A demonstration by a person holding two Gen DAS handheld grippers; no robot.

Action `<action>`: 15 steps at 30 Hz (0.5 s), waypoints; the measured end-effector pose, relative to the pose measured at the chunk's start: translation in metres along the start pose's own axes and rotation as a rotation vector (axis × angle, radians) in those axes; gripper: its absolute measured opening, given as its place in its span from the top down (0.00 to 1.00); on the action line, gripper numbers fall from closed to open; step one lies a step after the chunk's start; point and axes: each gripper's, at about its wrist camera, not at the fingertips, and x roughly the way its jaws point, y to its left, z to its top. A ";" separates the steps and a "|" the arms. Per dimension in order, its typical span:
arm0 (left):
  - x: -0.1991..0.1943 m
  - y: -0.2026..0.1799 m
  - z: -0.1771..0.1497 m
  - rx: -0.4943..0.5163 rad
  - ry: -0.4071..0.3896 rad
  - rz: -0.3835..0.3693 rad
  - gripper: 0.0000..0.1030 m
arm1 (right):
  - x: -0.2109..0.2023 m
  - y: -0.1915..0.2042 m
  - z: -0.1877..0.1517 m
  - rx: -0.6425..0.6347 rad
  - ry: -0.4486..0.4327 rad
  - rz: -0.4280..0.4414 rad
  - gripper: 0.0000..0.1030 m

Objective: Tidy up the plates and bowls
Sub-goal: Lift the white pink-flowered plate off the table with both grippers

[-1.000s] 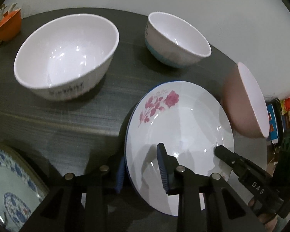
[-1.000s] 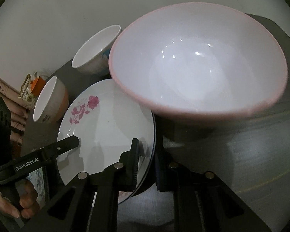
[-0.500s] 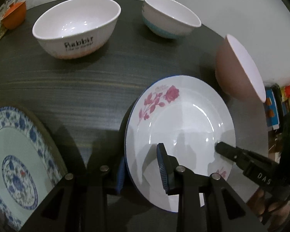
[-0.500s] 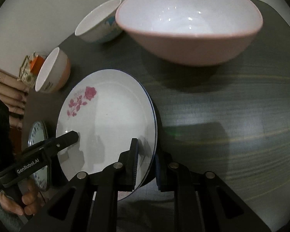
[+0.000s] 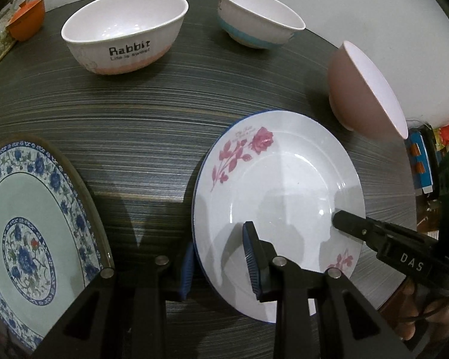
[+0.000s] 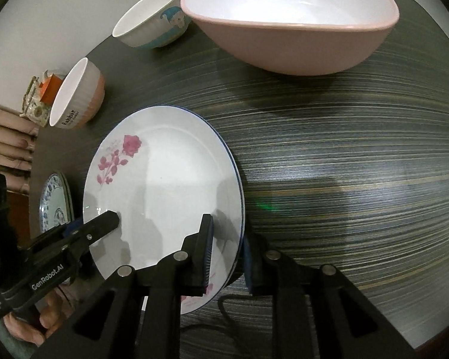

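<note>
The rose plate is lying mid-table, with bare dark surface to its right. The left gripper is straddling its near-left rim, narrowly parted, grip unclear; the right gripper, jaws just opening, is straddling the opposite rim. "Rabbit" is showing on a bowl.

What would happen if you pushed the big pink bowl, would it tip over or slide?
The pink bowl would probably slide rather than tip: it looks wide and low, and the dark table looks smooth. Its small foot under flaring sides could let it rock if pushed at the rim. It looks stiff and glossy, so probably slippery to grip.
</note>
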 end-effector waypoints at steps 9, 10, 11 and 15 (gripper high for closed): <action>-0.017 0.007 -0.008 0.018 -0.010 0.021 0.79 | 0.003 0.012 -0.005 -0.025 -0.033 -0.045 0.82; -0.018 0.008 -0.008 0.013 -0.009 0.018 0.80 | 0.003 0.011 -0.006 -0.027 -0.035 -0.048 0.82; -0.019 0.009 -0.008 0.010 -0.010 0.017 0.80 | 0.003 0.012 -0.006 -0.027 -0.035 -0.052 0.82; -0.023 0.009 -0.011 0.016 -0.019 0.027 0.81 | 0.002 0.008 -0.005 -0.017 -0.034 -0.050 0.83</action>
